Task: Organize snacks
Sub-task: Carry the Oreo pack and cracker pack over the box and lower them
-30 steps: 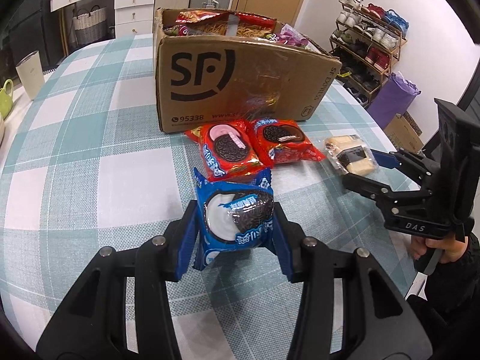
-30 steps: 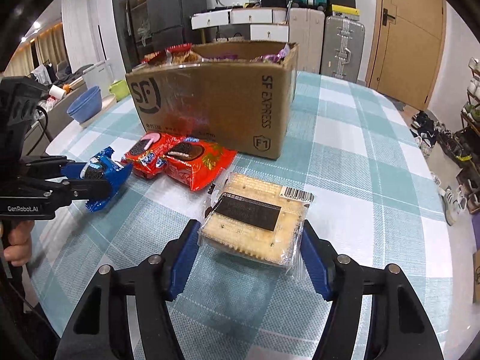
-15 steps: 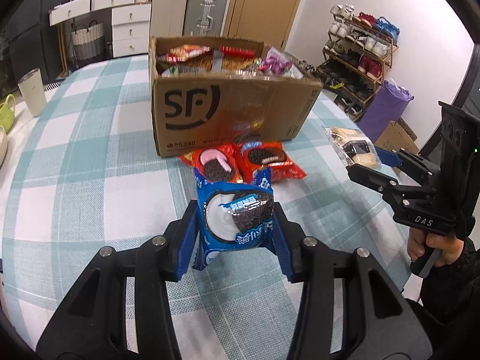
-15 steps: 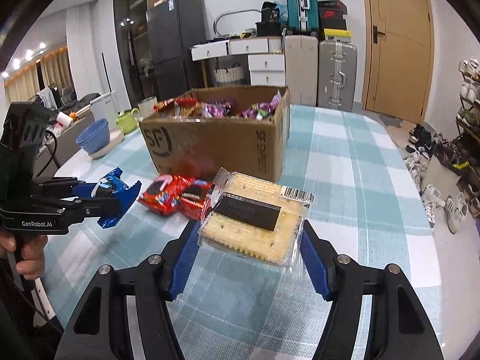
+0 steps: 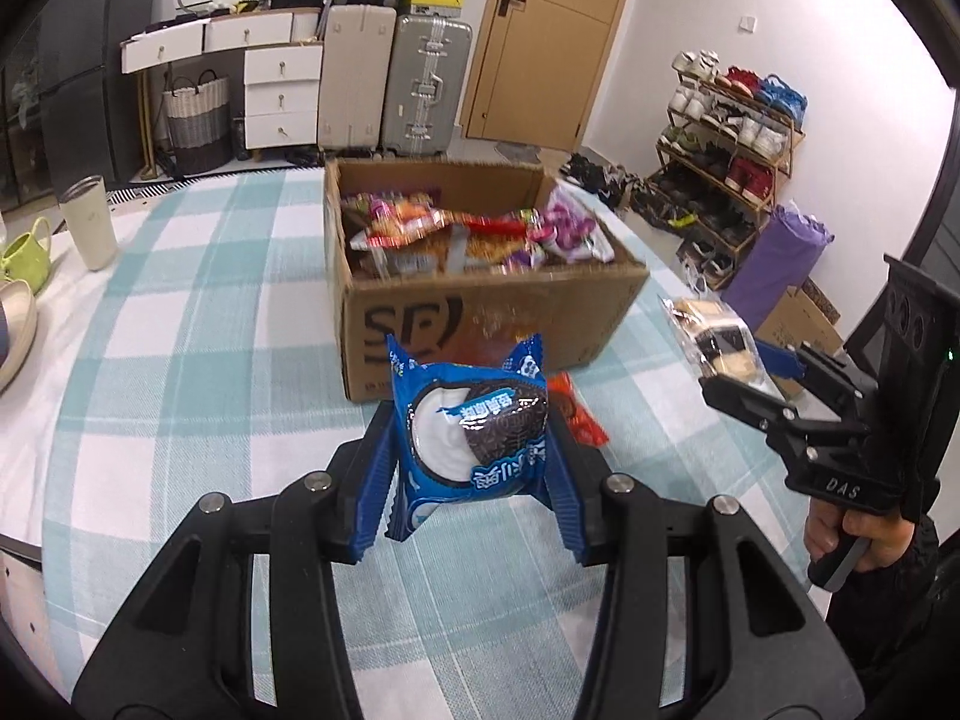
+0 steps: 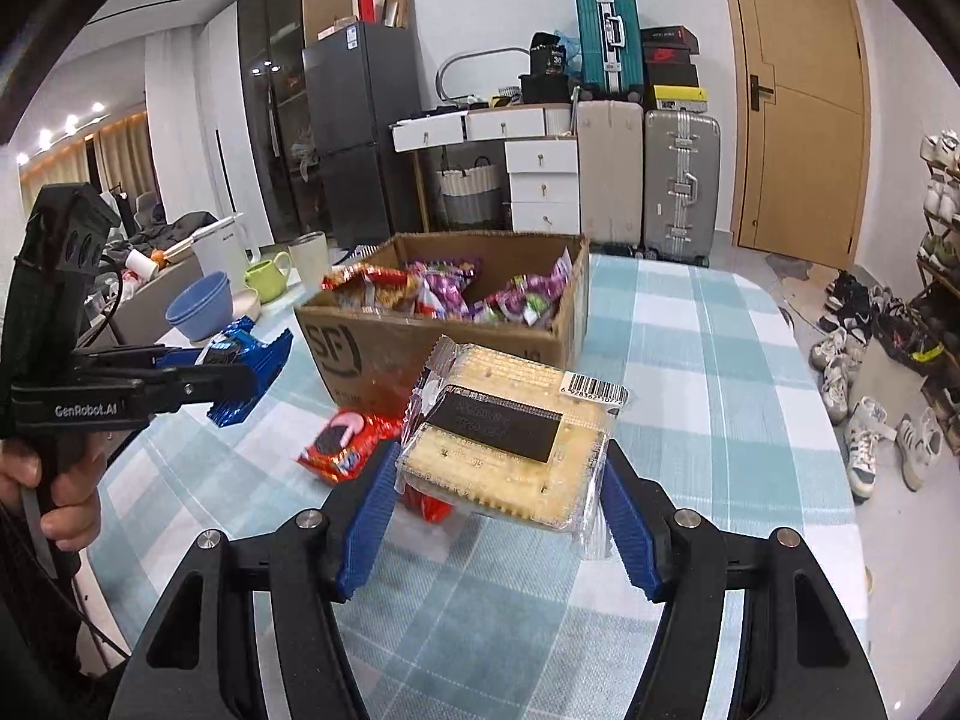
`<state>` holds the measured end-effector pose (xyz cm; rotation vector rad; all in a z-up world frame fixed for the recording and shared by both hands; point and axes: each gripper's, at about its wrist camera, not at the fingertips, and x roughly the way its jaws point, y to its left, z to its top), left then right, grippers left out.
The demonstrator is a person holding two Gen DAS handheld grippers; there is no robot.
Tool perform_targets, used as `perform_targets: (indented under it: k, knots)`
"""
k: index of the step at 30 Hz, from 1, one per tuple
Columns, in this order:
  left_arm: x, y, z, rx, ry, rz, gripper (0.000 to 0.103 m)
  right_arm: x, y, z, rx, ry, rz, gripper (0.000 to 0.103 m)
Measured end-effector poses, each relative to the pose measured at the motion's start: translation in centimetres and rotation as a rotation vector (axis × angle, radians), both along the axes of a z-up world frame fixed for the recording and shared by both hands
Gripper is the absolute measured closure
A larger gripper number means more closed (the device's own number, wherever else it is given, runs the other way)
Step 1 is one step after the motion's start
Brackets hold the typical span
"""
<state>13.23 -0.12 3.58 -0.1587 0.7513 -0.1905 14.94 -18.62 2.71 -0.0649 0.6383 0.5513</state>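
Observation:
My left gripper [image 5: 471, 468] is shut on a blue Oreo pack [image 5: 474, 438] and holds it in the air in front of the cardboard SF box [image 5: 480, 318], which is full of snack packs. My right gripper [image 6: 501, 480] is shut on a clear-wrapped cracker pack [image 6: 510, 444], also lifted, to the right of the box [image 6: 432, 342]. Each gripper shows in the other's view: the right gripper [image 5: 744, 378] and the left gripper [image 6: 240, 372]. Red Oreo packs [image 6: 342, 441] lie on the table in front of the box, mostly hidden in the left wrist view.
The checked tablecloth [image 5: 198, 312] covers a round table. A cream tumbler [image 5: 90, 228], a green mug [image 5: 27, 252] and blue bowls [image 6: 201, 306] stand at the left side. Suitcases, drawers and a shoe rack stand beyond the table.
Both grippers have risen with their packs. The open top of the box and the snacks in it now show, and the red packs have dropped behind the held packs.

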Motion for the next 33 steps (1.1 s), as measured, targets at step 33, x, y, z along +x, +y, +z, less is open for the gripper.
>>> perform_targets:
  k: [33]
  knots:
    - [9.0,1.8,6.0,0.014,-0.071,0.031,0.060,9.0,4.7,3.3,-0.039,0.001,0.044,0.037]
